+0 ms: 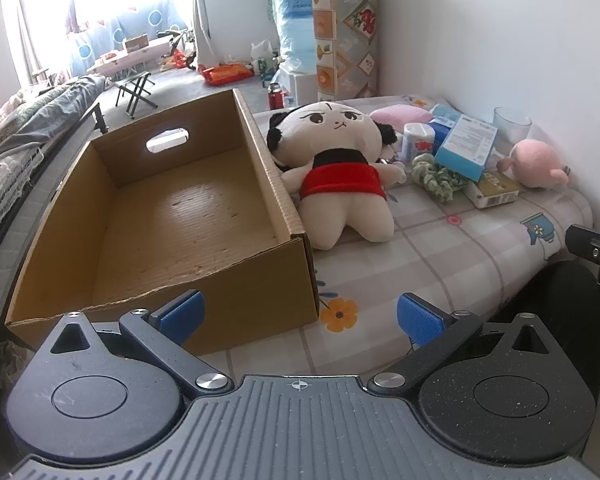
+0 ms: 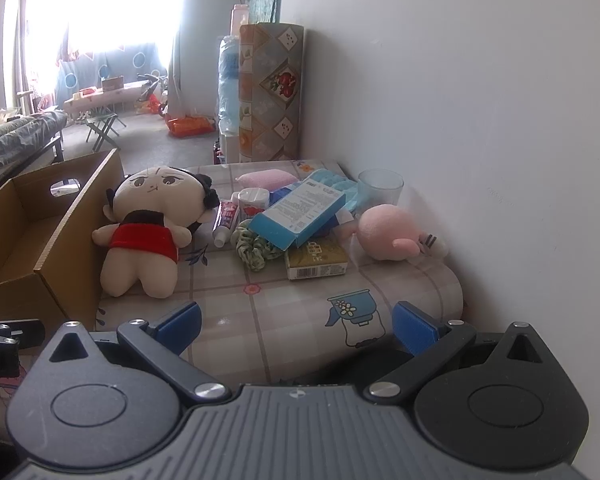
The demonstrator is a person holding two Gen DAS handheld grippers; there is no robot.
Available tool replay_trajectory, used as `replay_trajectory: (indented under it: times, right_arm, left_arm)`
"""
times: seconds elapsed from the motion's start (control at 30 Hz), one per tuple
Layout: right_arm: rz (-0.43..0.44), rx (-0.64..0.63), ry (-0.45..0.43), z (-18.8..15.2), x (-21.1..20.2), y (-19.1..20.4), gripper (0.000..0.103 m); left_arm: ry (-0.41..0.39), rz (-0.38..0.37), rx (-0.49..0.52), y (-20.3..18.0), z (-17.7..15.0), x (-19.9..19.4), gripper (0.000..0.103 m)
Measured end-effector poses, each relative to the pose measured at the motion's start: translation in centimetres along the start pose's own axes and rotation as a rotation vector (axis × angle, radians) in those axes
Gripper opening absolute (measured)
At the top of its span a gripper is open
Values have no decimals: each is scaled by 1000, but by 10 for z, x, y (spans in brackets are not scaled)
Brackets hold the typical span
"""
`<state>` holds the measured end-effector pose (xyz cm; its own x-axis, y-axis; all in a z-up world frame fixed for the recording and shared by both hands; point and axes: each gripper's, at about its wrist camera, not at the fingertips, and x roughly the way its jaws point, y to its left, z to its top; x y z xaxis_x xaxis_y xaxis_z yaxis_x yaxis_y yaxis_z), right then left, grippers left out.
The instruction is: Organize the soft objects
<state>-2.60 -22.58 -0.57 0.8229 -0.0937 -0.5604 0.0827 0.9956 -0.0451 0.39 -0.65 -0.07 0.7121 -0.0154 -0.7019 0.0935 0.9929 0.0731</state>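
A cream plush doll [image 1: 340,168] [image 2: 148,236] in a red skirt lies on the table against the right wall of an empty cardboard box [image 1: 156,216] [image 2: 24,236]. A round pink plush [image 1: 534,162] [image 2: 388,232] rests by the wall, a green scrunchie [image 1: 436,176] [image 2: 252,250] and a pink sponge-like pad [image 1: 400,114] [image 2: 264,178] lie among the clutter. My left gripper [image 1: 300,314] is open, low at the table's near edge in front of the box corner. My right gripper [image 2: 296,326] is open too, at the near edge, holding nothing.
Hard items sit in the pile: a blue carton [image 2: 296,216], a yellow-green pack [image 2: 316,264], a toothpaste tube [image 2: 226,220], a white jar [image 2: 254,200], a clear cup [image 2: 380,188]. The wall [image 2: 460,120] bounds the table on the right. Patterned tablecloth [image 2: 260,320] lies bare in front.
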Motion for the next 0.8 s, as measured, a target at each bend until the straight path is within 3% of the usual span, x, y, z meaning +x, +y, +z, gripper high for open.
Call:
replay_trajectory:
  times: [0.8]
  right_arm:
    - [-1, -2, 4, 0, 1, 2, 103]
  left_arm:
    - [3, 0, -1, 0, 1, 1, 103]
